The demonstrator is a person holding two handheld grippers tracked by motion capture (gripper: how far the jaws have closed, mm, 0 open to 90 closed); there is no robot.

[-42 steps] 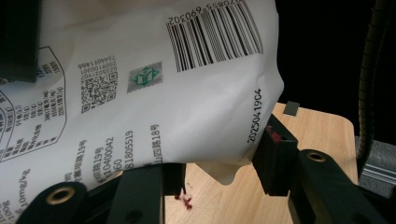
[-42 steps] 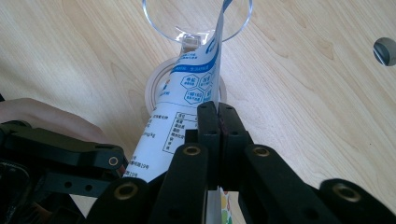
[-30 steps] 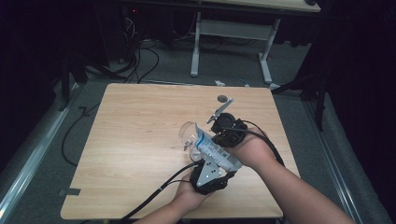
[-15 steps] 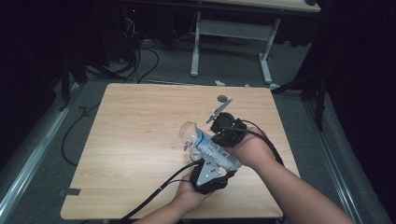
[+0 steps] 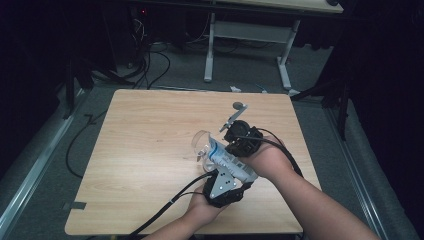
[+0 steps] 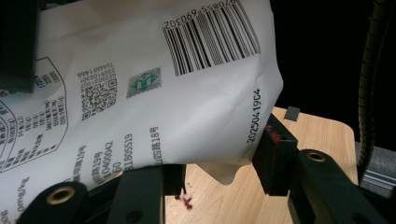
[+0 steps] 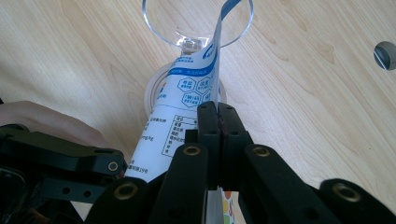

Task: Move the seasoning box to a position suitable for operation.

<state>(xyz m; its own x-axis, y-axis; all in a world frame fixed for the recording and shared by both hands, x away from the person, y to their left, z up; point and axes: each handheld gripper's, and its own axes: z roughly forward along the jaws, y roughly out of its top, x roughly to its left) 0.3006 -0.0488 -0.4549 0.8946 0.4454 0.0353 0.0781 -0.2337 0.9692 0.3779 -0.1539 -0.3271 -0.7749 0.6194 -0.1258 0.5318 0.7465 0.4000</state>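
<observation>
A white pouch with blue print and a barcode is held tilted above the wooden table, between my two grippers. My left gripper grips its lower end; in the left gripper view the pouch sits between the black jaws of the left gripper. My right gripper is shut on the pouch's thin side edge, and the pads of the right gripper pinch that seam. The pouch's blue top points at a clear stemmed glass, which stands left of the grippers.
A small grey round piece lies on the table beyond the right gripper. A few red crumbs lie on the wood under the pouch. Black cable trails off the near edge. Table legs and floor cables lie beyond.
</observation>
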